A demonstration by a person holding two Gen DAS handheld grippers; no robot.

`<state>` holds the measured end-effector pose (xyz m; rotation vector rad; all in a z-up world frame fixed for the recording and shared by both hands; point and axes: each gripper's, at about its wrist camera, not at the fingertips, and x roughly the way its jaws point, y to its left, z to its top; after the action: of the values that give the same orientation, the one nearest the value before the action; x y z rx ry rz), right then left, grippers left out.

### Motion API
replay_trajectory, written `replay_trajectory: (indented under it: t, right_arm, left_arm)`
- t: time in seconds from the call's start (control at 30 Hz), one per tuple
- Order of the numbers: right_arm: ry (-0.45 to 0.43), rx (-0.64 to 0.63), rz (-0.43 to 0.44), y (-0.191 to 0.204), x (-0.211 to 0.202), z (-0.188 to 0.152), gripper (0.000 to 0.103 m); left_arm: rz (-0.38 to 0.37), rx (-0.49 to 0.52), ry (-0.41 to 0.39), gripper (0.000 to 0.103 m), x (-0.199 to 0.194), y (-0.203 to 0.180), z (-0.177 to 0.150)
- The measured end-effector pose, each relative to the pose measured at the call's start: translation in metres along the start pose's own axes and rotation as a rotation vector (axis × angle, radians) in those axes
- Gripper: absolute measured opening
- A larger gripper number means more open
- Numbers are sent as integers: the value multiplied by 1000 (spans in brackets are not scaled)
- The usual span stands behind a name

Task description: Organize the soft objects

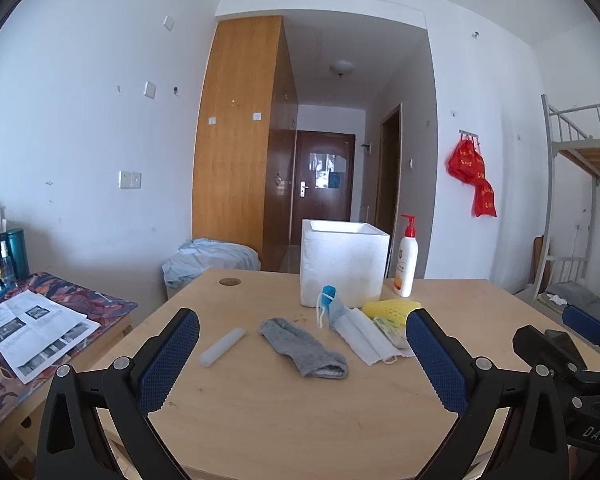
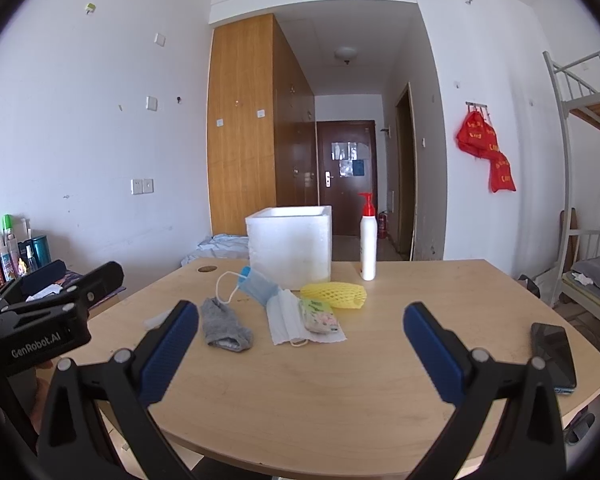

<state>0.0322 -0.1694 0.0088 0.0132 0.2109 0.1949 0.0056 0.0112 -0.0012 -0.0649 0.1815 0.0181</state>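
We judge that the task is at its very beginning: nothing is gripped yet, and all the soft things lie loose on the bench (image 1: 260, 420). Our left tool (image 1: 302, 354) hovers above the near edge with its two blue pads wide apart and nothing between them. Our right tool (image 2: 300, 344) is the same, pads apart and empty, a little to the right of the left one.

The soft things are in the middle of the bench, in front of the white foam box (image 1: 344, 262), which stands open at the top on the far side. We suppose this box is the place to collect them, though this is only our guess. The grey sock (image 1: 304, 348) lies flat and a little crumpled, a knitted fabric that will fold when lifted. To its left is a small white foam stick (image 1: 222, 347), straight and round. To its right lie a white face mask (image 1: 366, 338), pleated and thin, with a blue face mask (image 2: 256, 286) bunched behind it near the box, its elastic loops sticking out. A small tissue pack (image 2: 319, 316) rests on the white mask, and the yellow foam net (image 2: 336, 295) lies just beyond, soft and full of holes.

For the next move, the sock is nearest to the left tool; it needs lowering and pinching on the thick middle part.

A pump bottle (image 1: 406, 260) and a phone (image 2: 553, 354) are hard things, to be left.
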Motion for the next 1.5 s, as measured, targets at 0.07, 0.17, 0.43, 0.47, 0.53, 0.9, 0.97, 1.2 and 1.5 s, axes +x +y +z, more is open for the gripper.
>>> replay_trajectory:
  t: [0.07,0.17,0.43,0.47,0.53,0.9,0.97,1.2,1.5]
  right_arm:
    - [1,-2,-1,0,0,0,103]
    - [-1,-1,0,0,0,0,103]
    - [1,2,9,-2,3,4,103]
    - [0,6,8,-4,4,5,103]
    - [2,12,18,-7,9,6,103]
    - [17,15,19,-14,27,8,103]
    - [21,16,26,-14,31,10,103]
    - [60,9,26,-15,51,12,103]
    - [151,6,51,-16,93,17,103]
  left_arm:
    - [-10,-4,6,103,0,0,0]
    - [-5,-5,4,103,0,2,1]
    - [2,-11,3,103,2,3,2]
    - [3,-11,5,103,3,3,3]
    - [6,-6,8,103,7,2,4]
    - [14,0,23,103,24,2,8]
    - [14,0,31,103,27,2,9]
    - [19,6,64,103,46,6,11]
    - [39,1,129,103,84,15,13]
